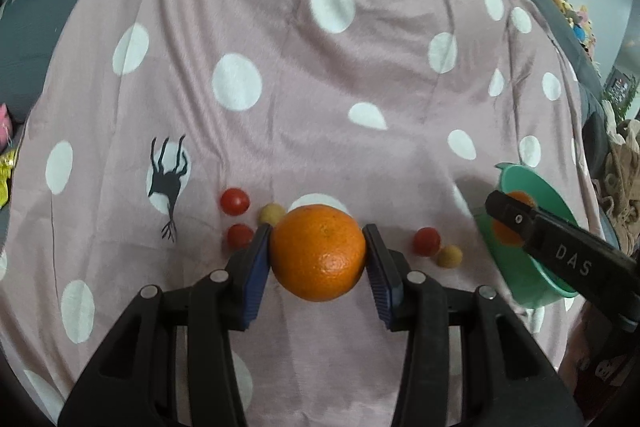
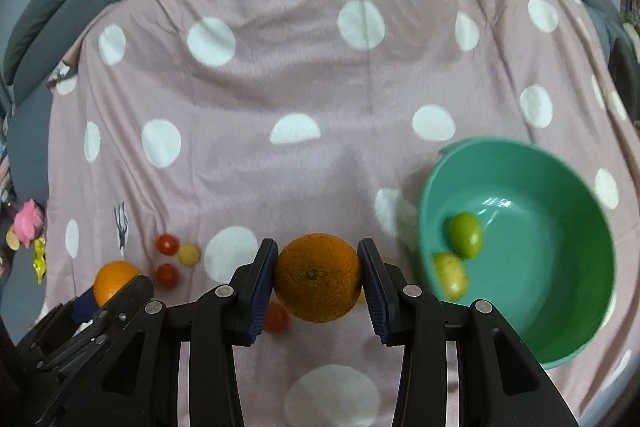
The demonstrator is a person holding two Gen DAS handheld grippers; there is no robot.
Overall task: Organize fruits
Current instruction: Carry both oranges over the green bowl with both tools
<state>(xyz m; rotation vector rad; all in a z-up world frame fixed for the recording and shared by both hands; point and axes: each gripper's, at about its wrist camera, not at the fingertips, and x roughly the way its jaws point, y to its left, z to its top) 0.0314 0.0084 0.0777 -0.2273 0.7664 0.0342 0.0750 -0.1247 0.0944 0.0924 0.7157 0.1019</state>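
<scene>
**Two oranges gripped: transfer to the green bowl**

The left claw (image 1: 318,255) is closed on an orange (image 1: 319,251), with both blue pads touching the fruit at its widest part. The right claw (image 2: 318,277) grips a second orange (image 2: 318,277) in the same manner. Both fruits sit at or just above the pink spotted blanket (image 2: 280,87); whether they are lifted clear cannot be told.

The green bowl (image 2: 560,343) lies to the right of the right claw and holds two green-yellow fruits (image 2: 465,235) near its left wall. Loose cherry tomatoes (image 1: 235,201) and small yellow fruits (image 1: 449,256) remain on the blanket beside both oranges, some just beside the pads.

Procedure, as judged from this state:

1. Hold pad pressure steady; an orange is round and can roll out of a loose grip.
2. Raise each orange straight up before moving sideways, so the fingers do not scatter the small fruits.
3. Move the right claw first; it is nearer the bowl and stands between the bowl and the left claw.
4. Lower into the bare right part of the bowl, then release low to prevent bouncing
</scene>
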